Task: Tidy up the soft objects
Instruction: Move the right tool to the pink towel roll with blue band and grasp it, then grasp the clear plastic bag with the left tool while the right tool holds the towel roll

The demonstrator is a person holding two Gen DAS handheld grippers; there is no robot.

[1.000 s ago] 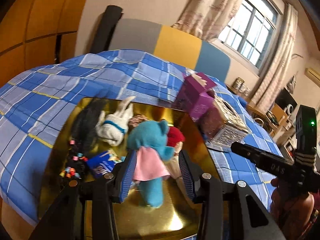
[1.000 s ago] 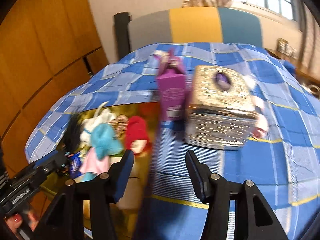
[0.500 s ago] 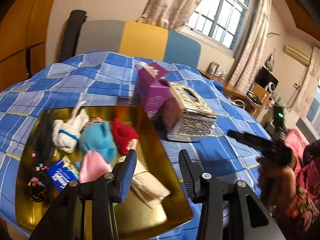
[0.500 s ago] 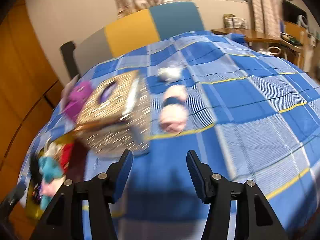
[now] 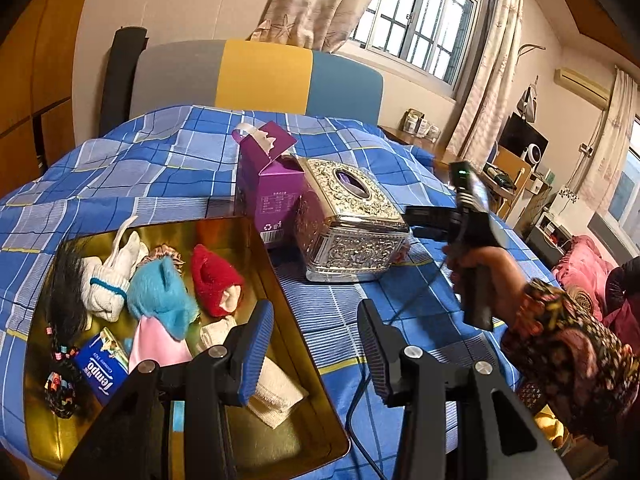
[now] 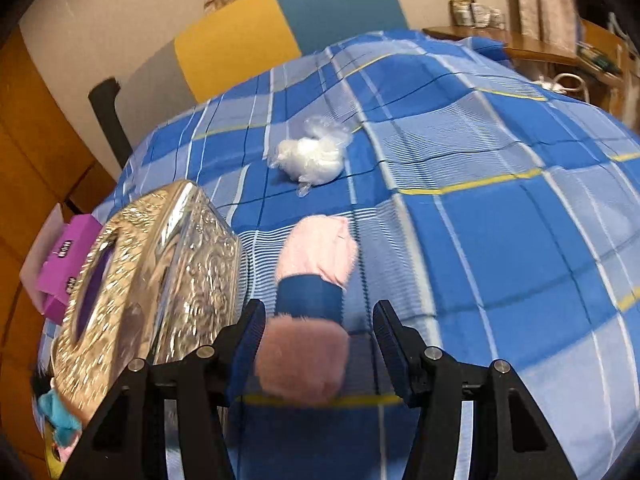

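Here the right hand-held gripper [image 6: 318, 346] gapes, seemingly untouching, around a fuzzy pink roll [image 6: 310, 308].

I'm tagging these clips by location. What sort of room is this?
Most likely a bedroom at home: a blue plaid bedsheet over a bed, a grey, yellow and teal padded headboard behind it, and floral curtains at the barred window.

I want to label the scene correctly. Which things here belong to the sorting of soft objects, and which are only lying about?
Belong to the job:
gold tray
pink plush toy
blue plush toy
red plush
white cotton bag

Just lying about:
silver tissue box
purple carton
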